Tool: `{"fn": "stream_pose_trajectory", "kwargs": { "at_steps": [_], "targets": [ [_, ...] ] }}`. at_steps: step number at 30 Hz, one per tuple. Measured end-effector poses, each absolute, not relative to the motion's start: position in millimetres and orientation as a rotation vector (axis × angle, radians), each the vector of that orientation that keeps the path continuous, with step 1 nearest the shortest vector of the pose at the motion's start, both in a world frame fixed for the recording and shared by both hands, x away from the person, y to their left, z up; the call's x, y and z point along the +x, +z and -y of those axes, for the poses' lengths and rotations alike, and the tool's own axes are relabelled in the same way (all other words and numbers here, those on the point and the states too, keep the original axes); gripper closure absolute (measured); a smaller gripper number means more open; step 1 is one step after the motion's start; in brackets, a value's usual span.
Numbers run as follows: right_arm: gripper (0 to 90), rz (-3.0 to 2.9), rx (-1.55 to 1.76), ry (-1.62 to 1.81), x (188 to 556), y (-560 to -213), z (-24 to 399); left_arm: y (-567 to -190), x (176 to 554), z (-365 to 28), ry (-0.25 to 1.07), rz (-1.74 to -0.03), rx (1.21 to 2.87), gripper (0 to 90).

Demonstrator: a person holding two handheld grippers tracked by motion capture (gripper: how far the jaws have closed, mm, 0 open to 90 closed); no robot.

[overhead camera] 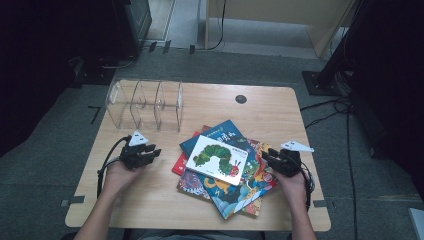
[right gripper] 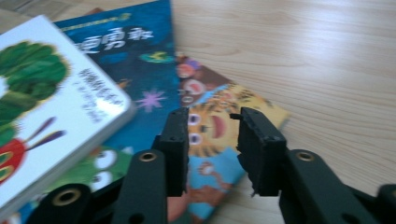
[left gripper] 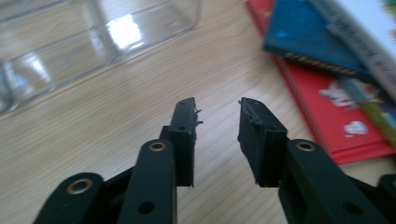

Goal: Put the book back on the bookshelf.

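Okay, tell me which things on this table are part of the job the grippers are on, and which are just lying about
Part of the job:
- white caterpillar book, top of the pile
- blue book
- red book
- tiger book
- clear divided rack
- left gripper and right gripper, both open and holding nothing

Just lying about:
- black round cap set in the table
- floor cables

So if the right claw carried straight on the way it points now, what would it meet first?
Probably the tiger picture book. The right claw stands open, aimed low over the book pile's right edge, with that cover straight beyond its tips. The white caterpillar book lies off to its side. Depth is hard to judge.
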State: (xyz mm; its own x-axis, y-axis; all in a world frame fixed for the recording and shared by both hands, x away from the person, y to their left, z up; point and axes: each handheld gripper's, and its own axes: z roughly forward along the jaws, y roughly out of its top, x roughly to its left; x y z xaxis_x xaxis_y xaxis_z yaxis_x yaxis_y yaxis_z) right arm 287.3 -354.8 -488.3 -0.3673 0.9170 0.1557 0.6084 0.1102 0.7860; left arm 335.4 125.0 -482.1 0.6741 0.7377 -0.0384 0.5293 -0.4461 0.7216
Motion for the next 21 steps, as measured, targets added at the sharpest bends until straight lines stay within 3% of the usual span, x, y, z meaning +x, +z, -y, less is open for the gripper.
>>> {"fn": "stream_pose_trajectory", "kwargs": {
  "at_steps": [10, 21],
  "targets": [
    [84.4, -2.126, 1.439, 1.173, 269, -486, 326, -478, 339, -86, 0.166, -0.881, 2.204, 83.0],
    [87.4, -2.194, 1.457, 1.169, 248, -491, 315, -480, 339, -51, 0.086, -0.762, 2.265, 86.5]
  ]
}}
